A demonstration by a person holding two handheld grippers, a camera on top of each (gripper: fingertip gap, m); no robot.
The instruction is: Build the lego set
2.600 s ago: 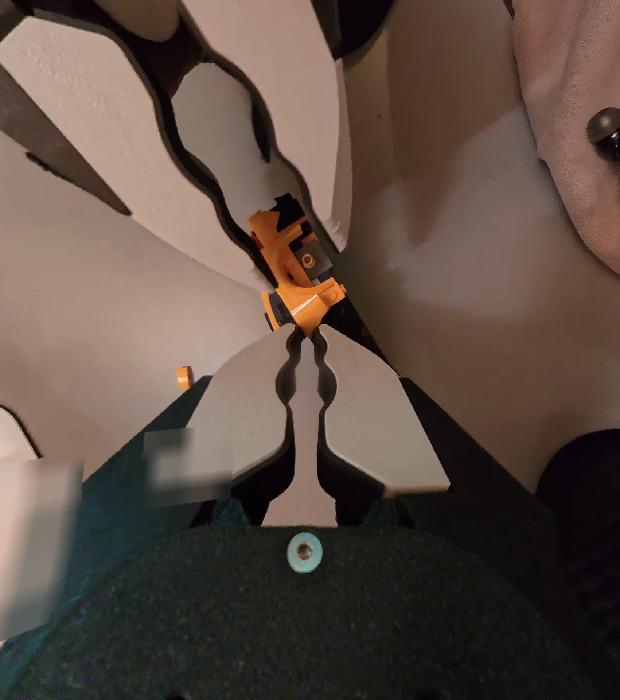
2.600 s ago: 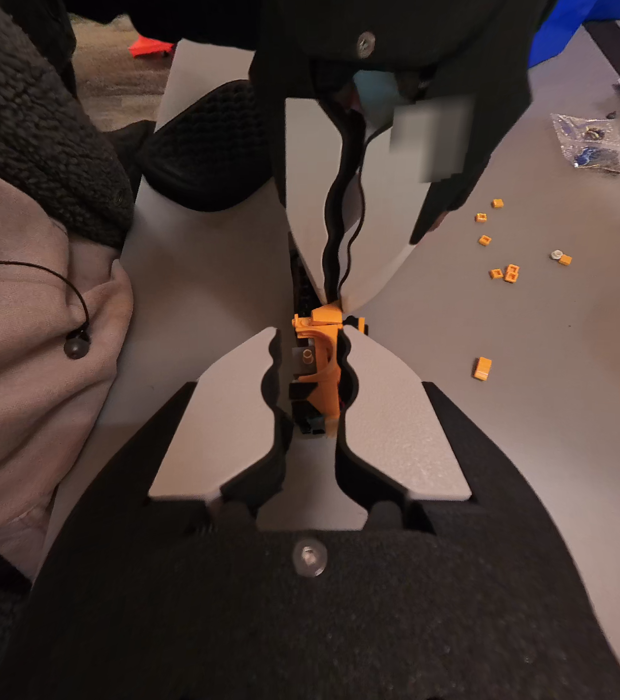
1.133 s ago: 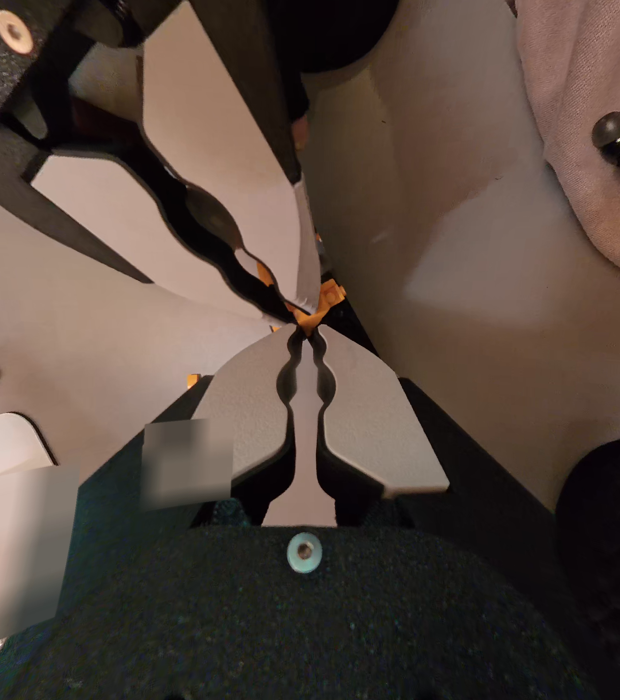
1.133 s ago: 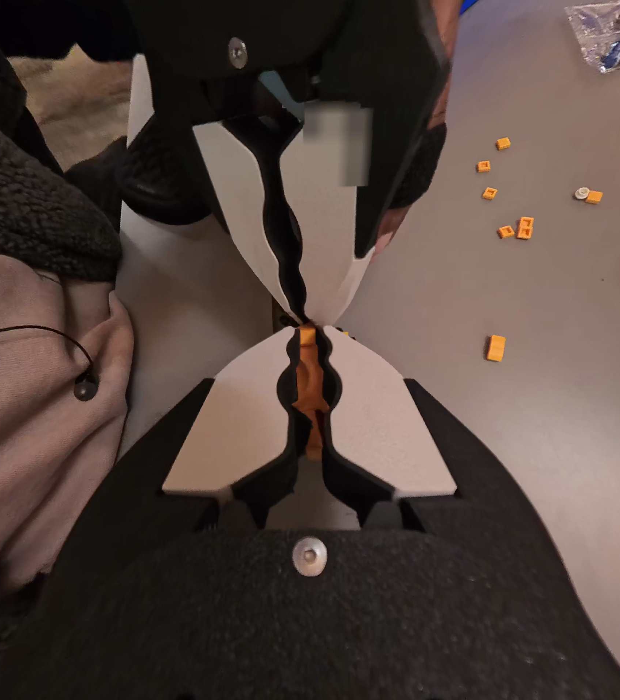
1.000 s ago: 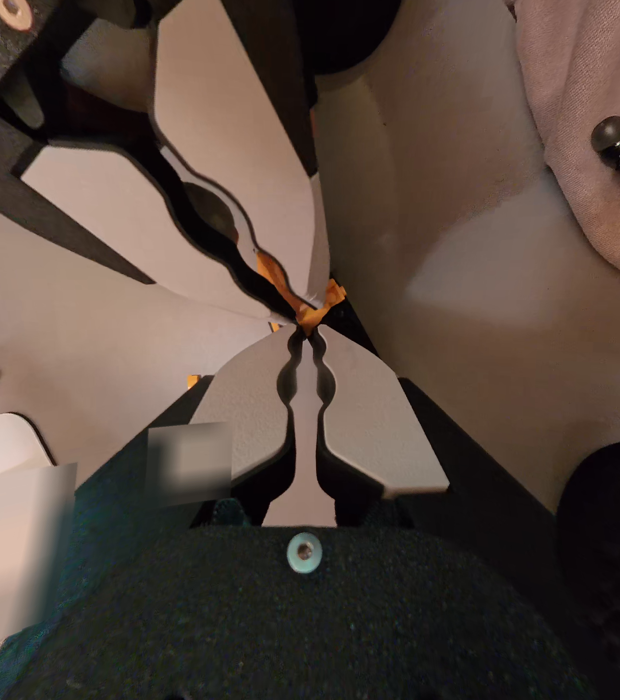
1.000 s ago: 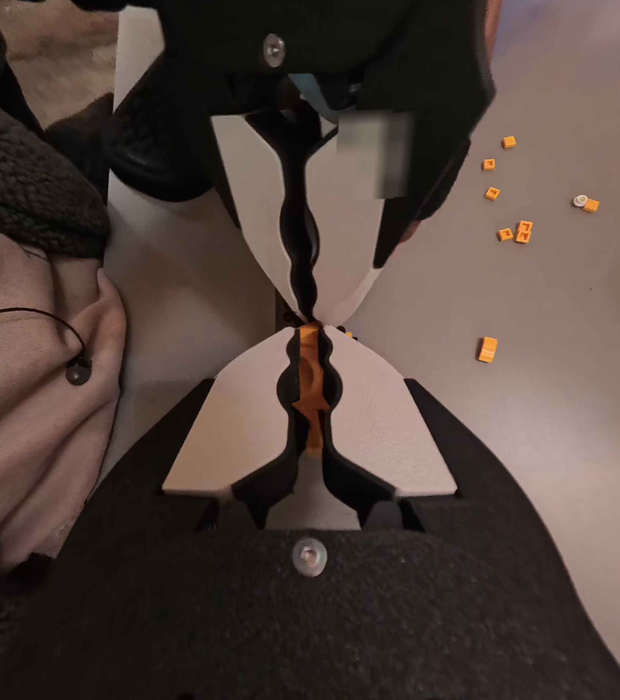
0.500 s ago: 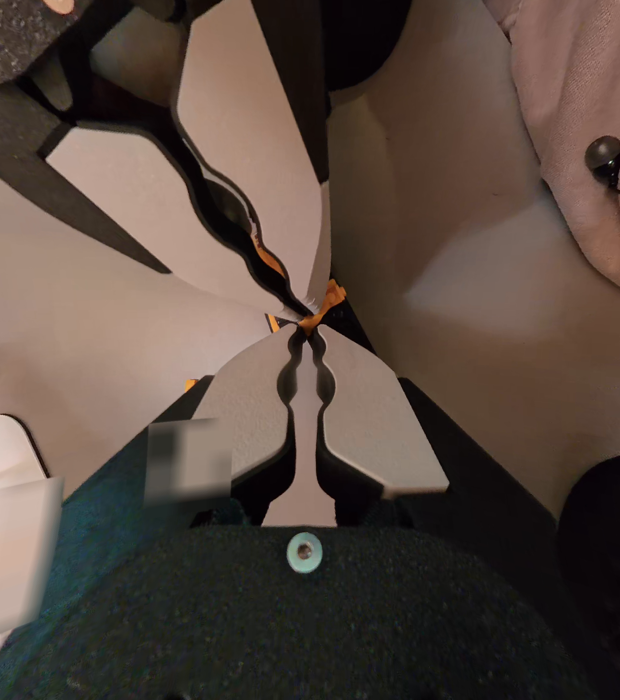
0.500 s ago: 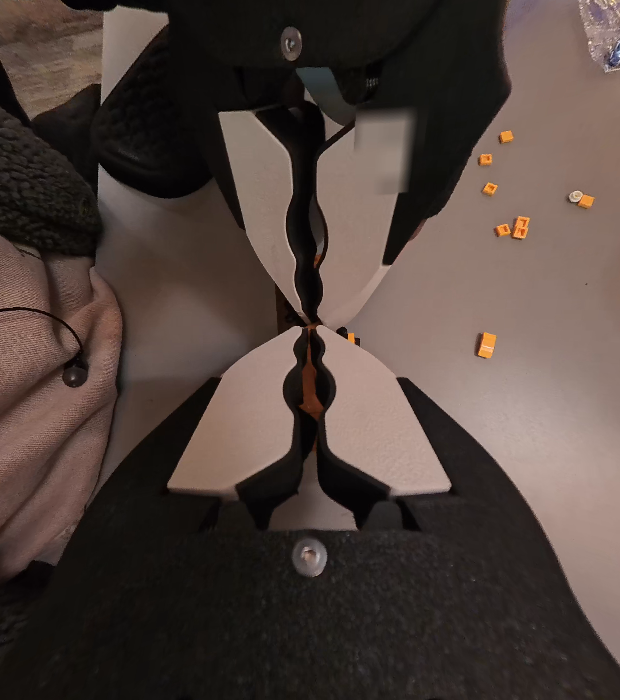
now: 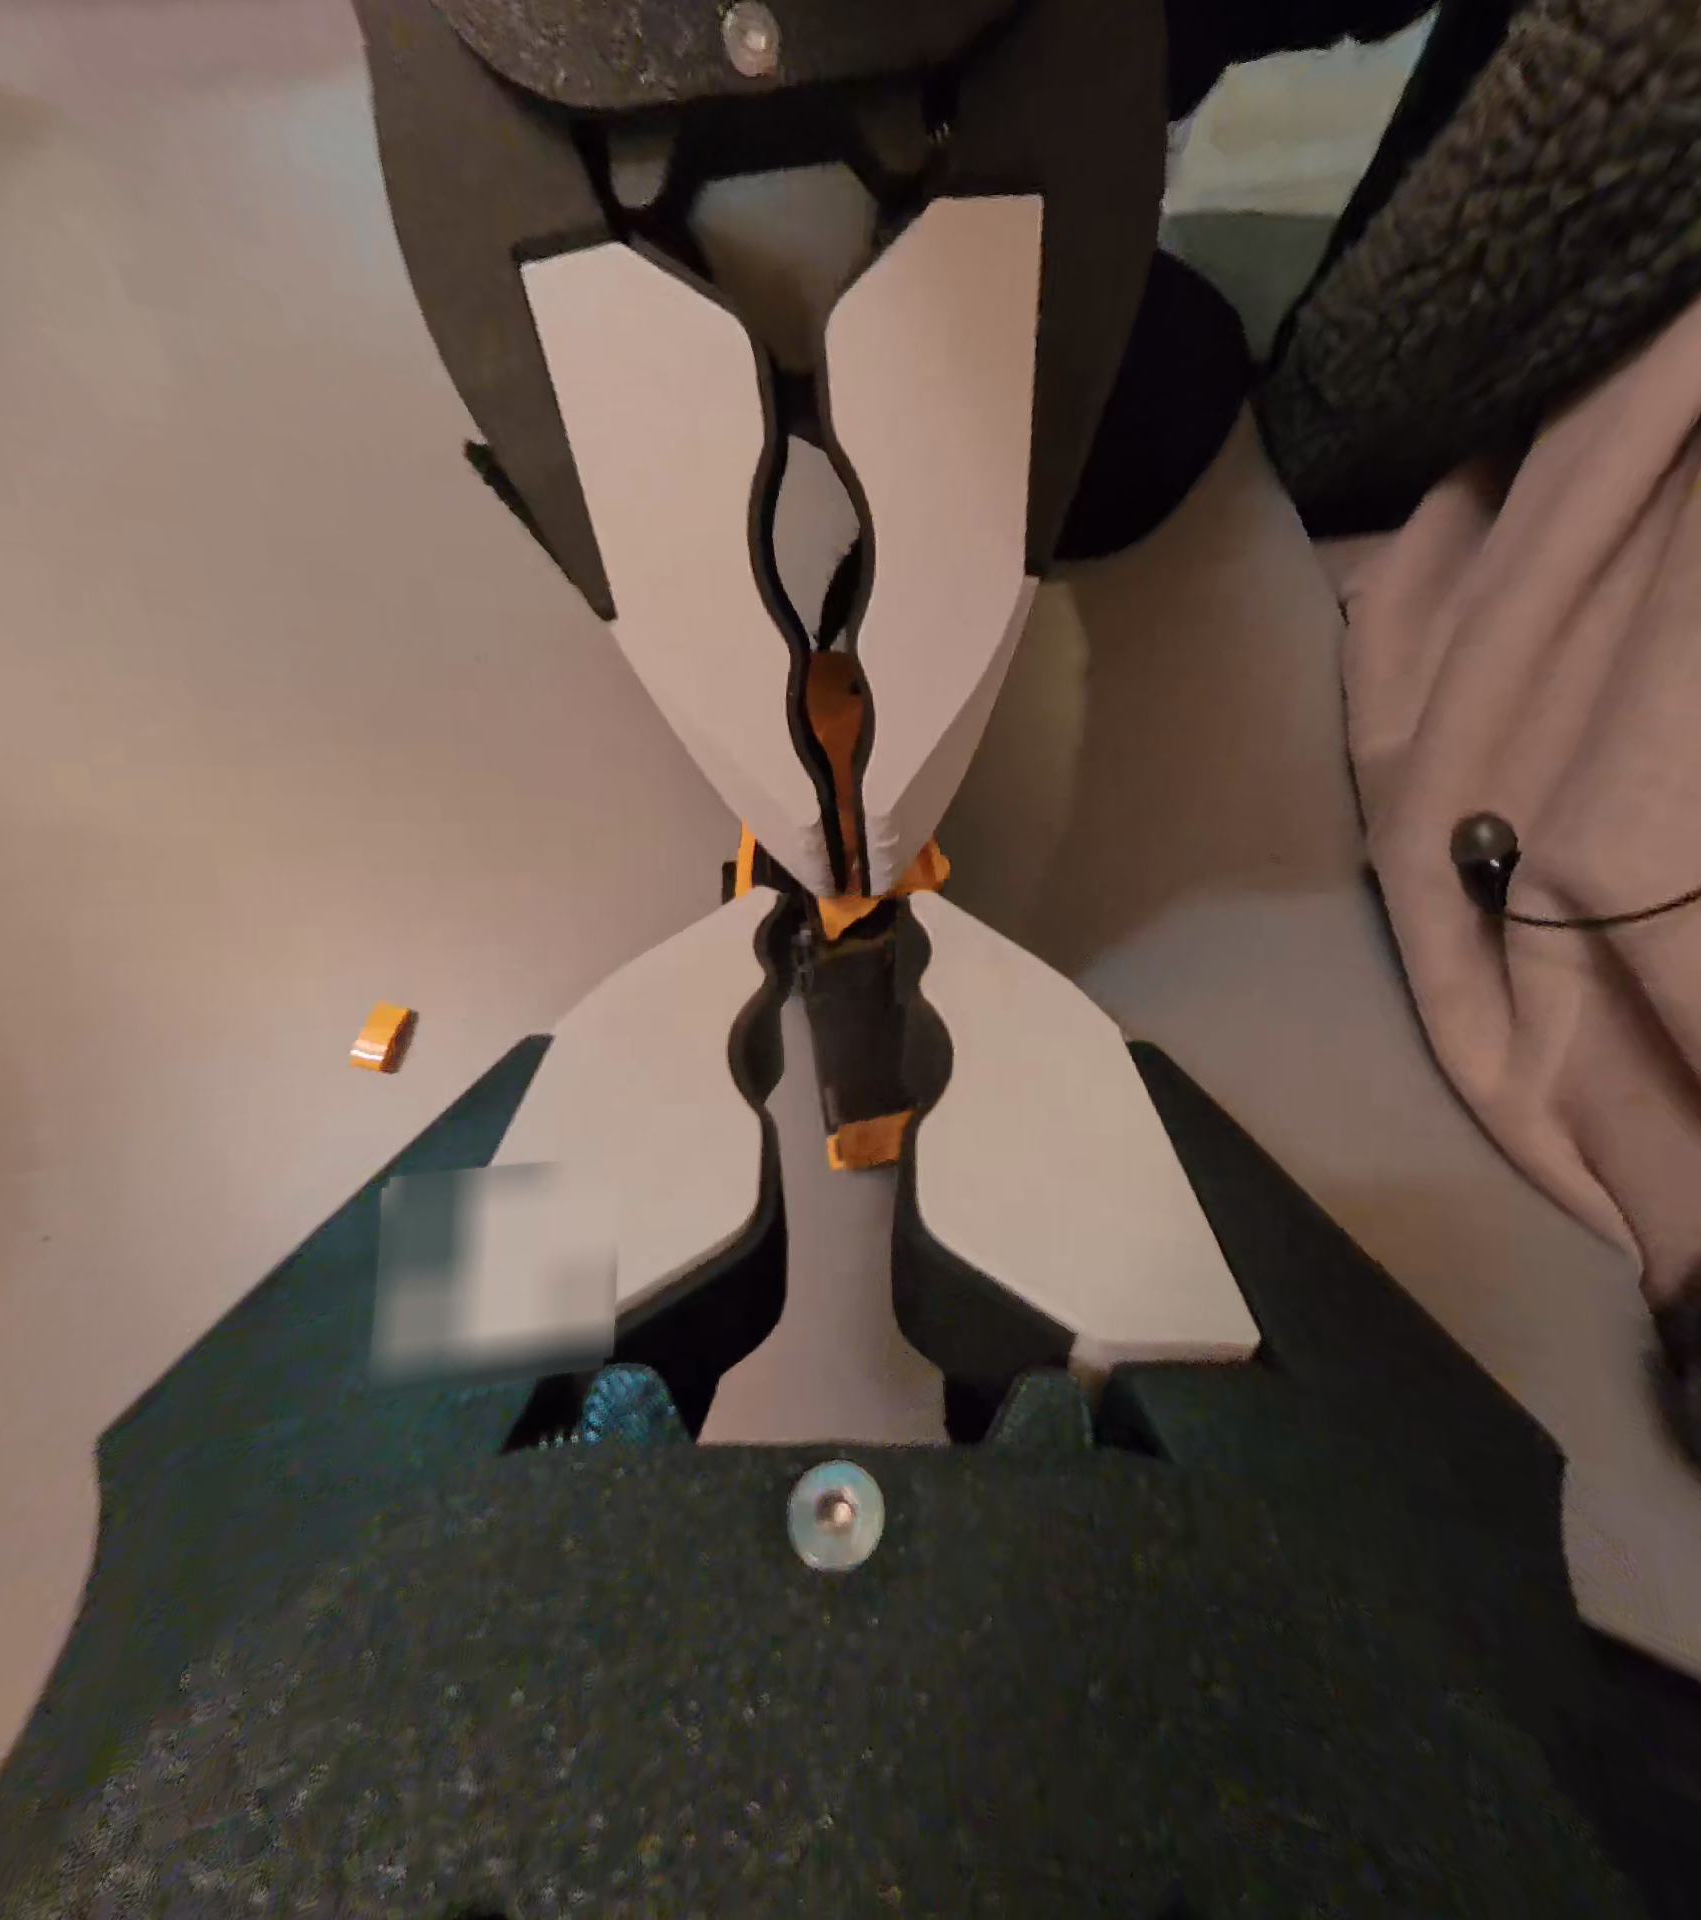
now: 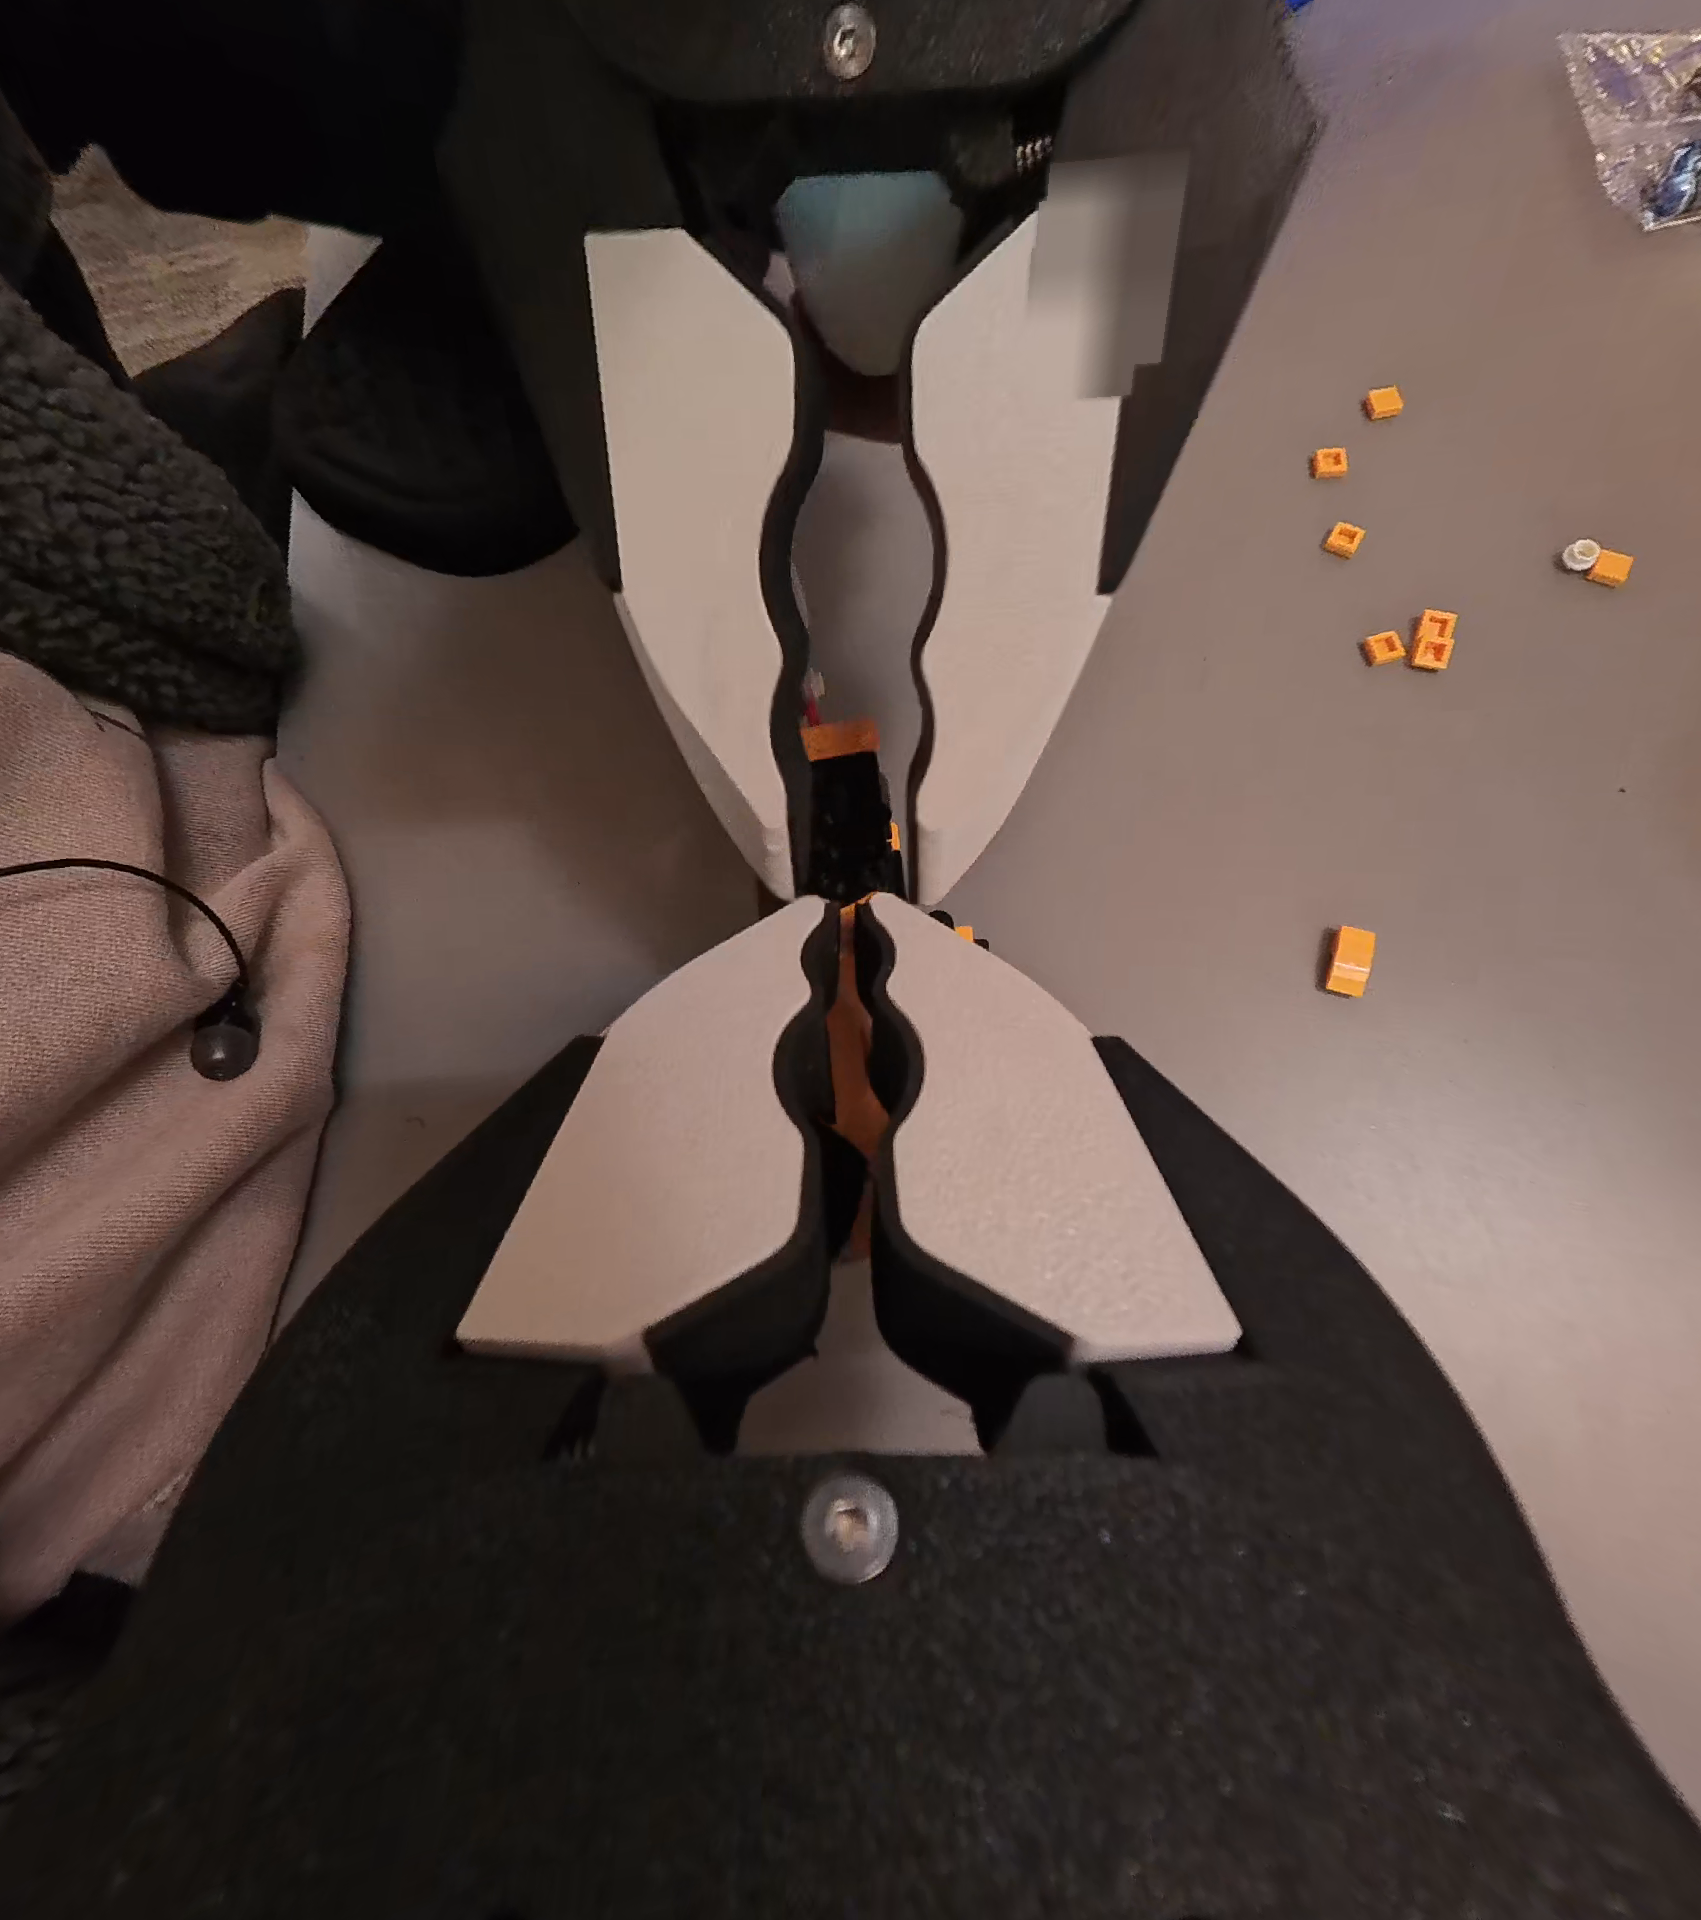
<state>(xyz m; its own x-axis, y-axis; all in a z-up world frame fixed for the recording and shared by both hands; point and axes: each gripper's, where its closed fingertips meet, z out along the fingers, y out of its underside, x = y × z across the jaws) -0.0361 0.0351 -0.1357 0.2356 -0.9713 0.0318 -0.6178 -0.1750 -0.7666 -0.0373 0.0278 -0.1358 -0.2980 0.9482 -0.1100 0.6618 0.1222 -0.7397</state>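
Right fingers (image 10: pixel 991 1091) are clenched on an orange-black brick model (image 10: pixel 851 1081); left fingers (image 9: pixel 638 1101) are parted around its black end, contact unclear. Loose orange bricks (image 10: pixel 1386 644) are left beside, unattached.

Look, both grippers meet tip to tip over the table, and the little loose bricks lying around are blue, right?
Not quite. The left gripper and right gripper do meet tip to tip over the table, but the loose bricks are orange, as the right wrist view shows.
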